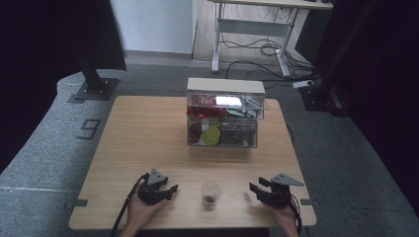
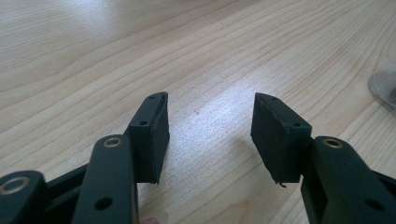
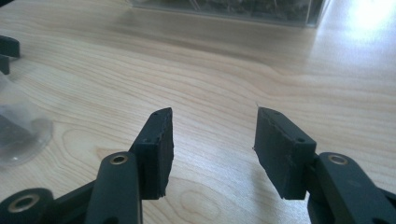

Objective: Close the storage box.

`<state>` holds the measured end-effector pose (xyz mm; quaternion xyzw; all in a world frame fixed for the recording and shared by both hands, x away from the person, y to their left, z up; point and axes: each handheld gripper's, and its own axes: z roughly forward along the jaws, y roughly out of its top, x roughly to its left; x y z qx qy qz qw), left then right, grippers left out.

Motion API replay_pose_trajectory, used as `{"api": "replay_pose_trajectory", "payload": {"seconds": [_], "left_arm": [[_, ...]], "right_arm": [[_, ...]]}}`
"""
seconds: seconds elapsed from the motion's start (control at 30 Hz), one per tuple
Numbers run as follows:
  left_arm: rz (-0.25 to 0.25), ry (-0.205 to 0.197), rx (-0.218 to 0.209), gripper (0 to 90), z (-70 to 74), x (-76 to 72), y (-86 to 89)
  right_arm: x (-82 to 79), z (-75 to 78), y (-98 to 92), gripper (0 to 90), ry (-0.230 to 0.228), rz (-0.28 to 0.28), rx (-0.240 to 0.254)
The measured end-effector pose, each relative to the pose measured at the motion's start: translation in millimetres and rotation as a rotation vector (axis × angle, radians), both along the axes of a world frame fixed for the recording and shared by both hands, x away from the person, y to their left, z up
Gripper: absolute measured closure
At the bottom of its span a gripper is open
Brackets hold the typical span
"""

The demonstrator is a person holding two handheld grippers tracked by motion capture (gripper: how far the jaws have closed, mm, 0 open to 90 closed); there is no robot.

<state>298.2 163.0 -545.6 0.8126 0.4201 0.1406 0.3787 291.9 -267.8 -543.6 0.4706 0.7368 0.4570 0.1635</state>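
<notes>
On table (image 1: pixel 148 143), one cup (image 1: pixel 211 193), two grippers

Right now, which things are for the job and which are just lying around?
For the job: clear cup, left gripper, right gripper, both with open, empty jaws.

Just lying around: clear drawer box, desk and cables behind the table.
</notes>
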Motion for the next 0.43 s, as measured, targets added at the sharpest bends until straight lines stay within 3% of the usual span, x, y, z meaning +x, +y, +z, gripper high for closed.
{"api": "replay_pose_trajectory", "payload": {"seconds": [0.43], "left_arm": [[0.0, -0.006, -0.007, 44.6, 0.1, -0.3, 0.1]], "right_arm": [[0.2, -1.2, 1.9, 44.6, -0.007, 0.004, -0.019]]}}
